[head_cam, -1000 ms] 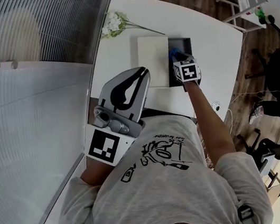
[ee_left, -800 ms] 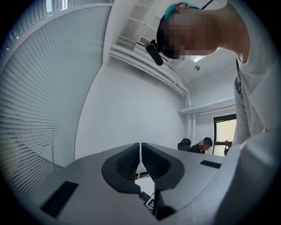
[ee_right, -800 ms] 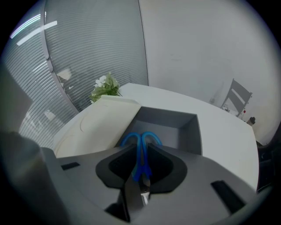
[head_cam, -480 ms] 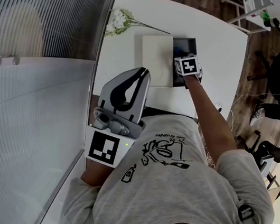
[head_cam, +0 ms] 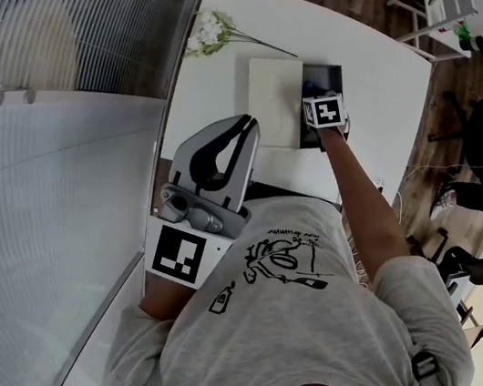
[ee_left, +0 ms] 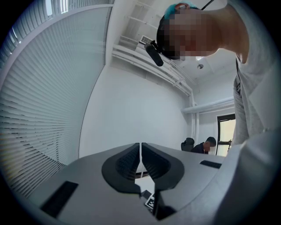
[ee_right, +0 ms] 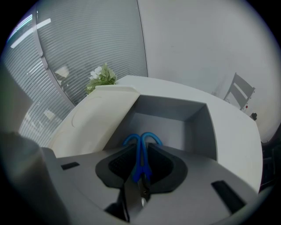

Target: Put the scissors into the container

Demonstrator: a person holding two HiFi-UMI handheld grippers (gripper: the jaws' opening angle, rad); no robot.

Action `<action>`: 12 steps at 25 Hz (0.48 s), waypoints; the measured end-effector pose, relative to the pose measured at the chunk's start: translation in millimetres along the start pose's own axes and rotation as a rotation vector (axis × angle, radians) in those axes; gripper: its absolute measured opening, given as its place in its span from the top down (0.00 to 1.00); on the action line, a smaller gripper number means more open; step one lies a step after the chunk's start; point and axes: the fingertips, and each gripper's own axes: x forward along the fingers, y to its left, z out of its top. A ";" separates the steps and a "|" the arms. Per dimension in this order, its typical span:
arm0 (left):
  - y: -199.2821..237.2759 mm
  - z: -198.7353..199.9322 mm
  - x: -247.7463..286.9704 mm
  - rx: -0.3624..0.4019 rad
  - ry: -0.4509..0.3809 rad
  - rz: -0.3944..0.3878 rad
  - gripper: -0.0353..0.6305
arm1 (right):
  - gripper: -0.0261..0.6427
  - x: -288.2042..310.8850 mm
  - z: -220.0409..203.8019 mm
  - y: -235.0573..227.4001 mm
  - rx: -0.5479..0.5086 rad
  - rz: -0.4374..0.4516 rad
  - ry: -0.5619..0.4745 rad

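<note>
Right tongs (ee_right: 140, 166) are clamped on the scissors (ee_right: 141, 147), blue handles forward, over the near edge of the container (ee_right: 198, 127). Container is grey, open and looks empty. White lid (ee_right: 94, 118) leans on its left side. Suggest carrying past the near wall, lowering, then releasing so the blades clear the rim. Left tongs (ee_left: 140, 161) are closed on nothing, held by the chest.

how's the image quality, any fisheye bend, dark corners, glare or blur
Head view: strong fisheye, the table edge and blinds bow into curves; evenly lit, sharp. Left gripper view: dark corners, bright doorway at right. Right gripper view: round black vignette; the scissors blades nearest the lens look soft, the container beyond is clear.
</note>
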 end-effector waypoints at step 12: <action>-16.4 4.1 -1.4 0.013 -0.005 0.009 0.90 | 0.81 -14.4 0.6 0.0 0.015 0.035 -0.047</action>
